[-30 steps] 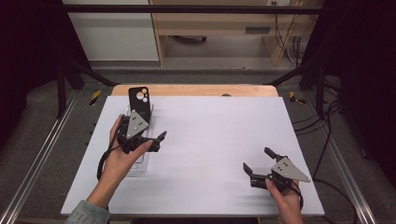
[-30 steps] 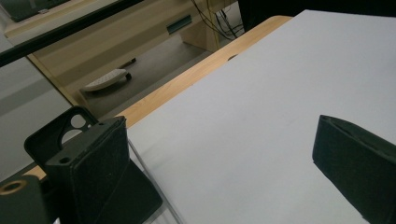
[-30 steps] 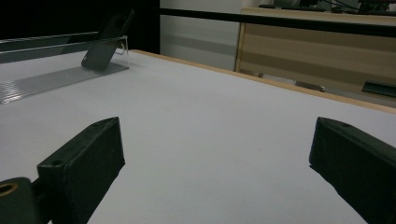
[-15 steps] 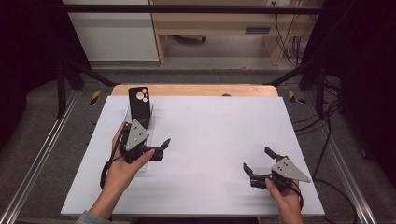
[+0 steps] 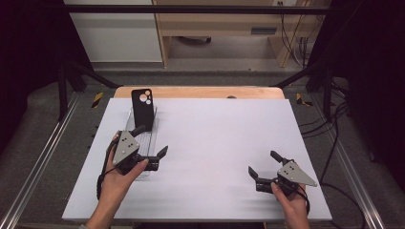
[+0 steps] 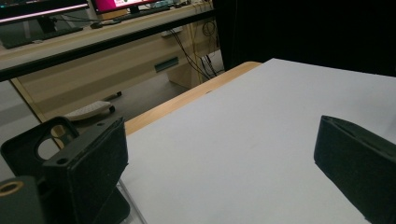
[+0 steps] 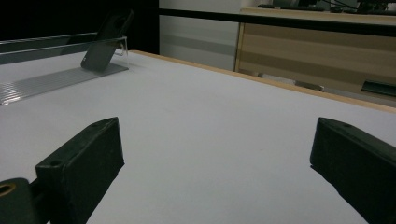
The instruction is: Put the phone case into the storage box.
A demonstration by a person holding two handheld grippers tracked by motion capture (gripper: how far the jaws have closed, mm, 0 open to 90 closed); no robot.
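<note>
A black phone case (image 5: 142, 109) stands upright, leaning on a clear ribbed stand (image 5: 130, 120) at the back left of the white table. My left gripper (image 5: 151, 140) hovers over the near part of that stand, just in front of the case, open and holding nothing. In the left gripper view the case (image 6: 28, 144) shows behind the left jaw, with my left gripper (image 6: 224, 158) wide open. My right gripper (image 5: 264, 163) rests open near the front right edge. In the right gripper view my right gripper (image 7: 215, 158) faces the far-off case (image 7: 105, 42) and stand (image 7: 46, 79).
A white sheet (image 5: 215, 138) covers the table, with a wooden strip (image 5: 200, 91) along the far edge. Metal rails (image 5: 38, 162) run down both sides. A desk (image 5: 229, 28) and cables (image 5: 296, 43) lie beyond the table.
My left gripper has drawn back toward the person, away from the phone case, staying open. The right gripper has not moved.
</note>
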